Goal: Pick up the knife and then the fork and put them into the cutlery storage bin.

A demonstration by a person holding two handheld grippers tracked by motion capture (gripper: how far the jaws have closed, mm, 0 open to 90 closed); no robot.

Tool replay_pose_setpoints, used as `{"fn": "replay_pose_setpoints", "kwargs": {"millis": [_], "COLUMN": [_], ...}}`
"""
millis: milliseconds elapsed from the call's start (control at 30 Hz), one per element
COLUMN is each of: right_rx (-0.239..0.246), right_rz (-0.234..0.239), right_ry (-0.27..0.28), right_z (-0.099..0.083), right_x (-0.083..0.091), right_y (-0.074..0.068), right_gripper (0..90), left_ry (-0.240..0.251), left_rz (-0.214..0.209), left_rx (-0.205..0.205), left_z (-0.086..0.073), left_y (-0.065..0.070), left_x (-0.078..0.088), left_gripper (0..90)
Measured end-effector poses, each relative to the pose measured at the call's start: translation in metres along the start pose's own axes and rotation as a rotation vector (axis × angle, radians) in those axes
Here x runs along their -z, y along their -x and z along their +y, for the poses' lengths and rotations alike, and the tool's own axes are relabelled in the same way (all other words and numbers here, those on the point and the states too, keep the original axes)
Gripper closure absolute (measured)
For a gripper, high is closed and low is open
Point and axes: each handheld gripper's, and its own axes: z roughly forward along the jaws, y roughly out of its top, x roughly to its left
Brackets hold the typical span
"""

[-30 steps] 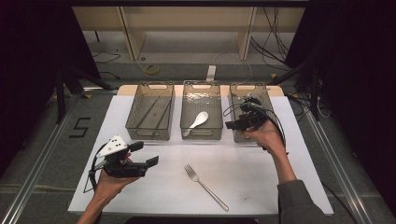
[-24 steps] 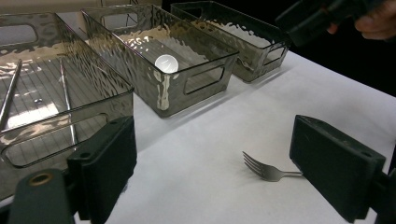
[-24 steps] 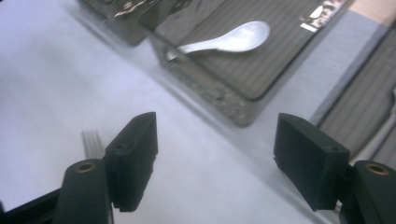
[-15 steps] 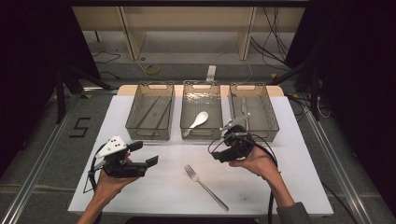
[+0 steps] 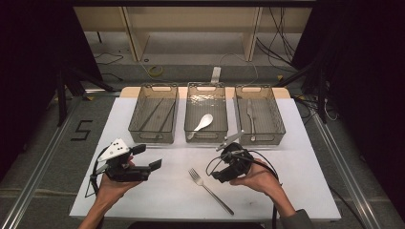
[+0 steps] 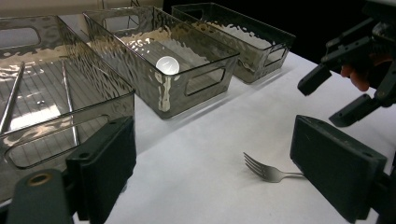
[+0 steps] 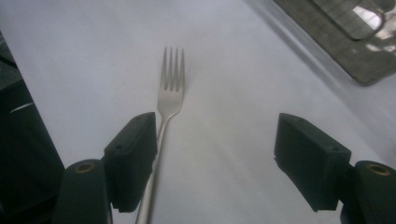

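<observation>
A slim silver metal fork [image 5: 210, 190] lies flat on the white worktop [image 5: 305, 191], its tines pointing toward the middle clear smoky plastic bin [image 5: 206, 135], which stands well beyond it and holds a white spoon [image 5: 201, 125]. Just to the right of the fork, the right hand-held gripper [image 5: 216, 168] hovers low with its black jaws spread wide and nothing between them; in the right gripper view the fork's handle runs close beside one jaw. On the other side of the fork, the left hand-held gripper [image 5: 145, 157] is held level above the worktop, jaws also wide apart and empty, pointed toward the fork.
</observation>
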Motion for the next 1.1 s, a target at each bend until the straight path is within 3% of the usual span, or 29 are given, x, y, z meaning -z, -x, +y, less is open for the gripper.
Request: {"fn": "replay_pose_setpoints", "kwargs": {"millis": [667,1100], "right_rx": [0.091,0.083], "right_rz": [0.011,0.036], "right_ry": [-0.087,-0.148], "right_z": [-0.003,-0.009], "right_x": [-0.023,-0.045], "right_y": [-0.024,-0.028], "right_gripper": [45.4,53.7], "left_ry": [0.000,0.001], "left_rz": [0.001,-0.001], "left_rx": [-0.001,-0.001], "left_z": [0.000,0.000], "left_y": [0.000,0.000], "left_x": [0.001,0.001], "left_gripper": [13.7,13.7]}}
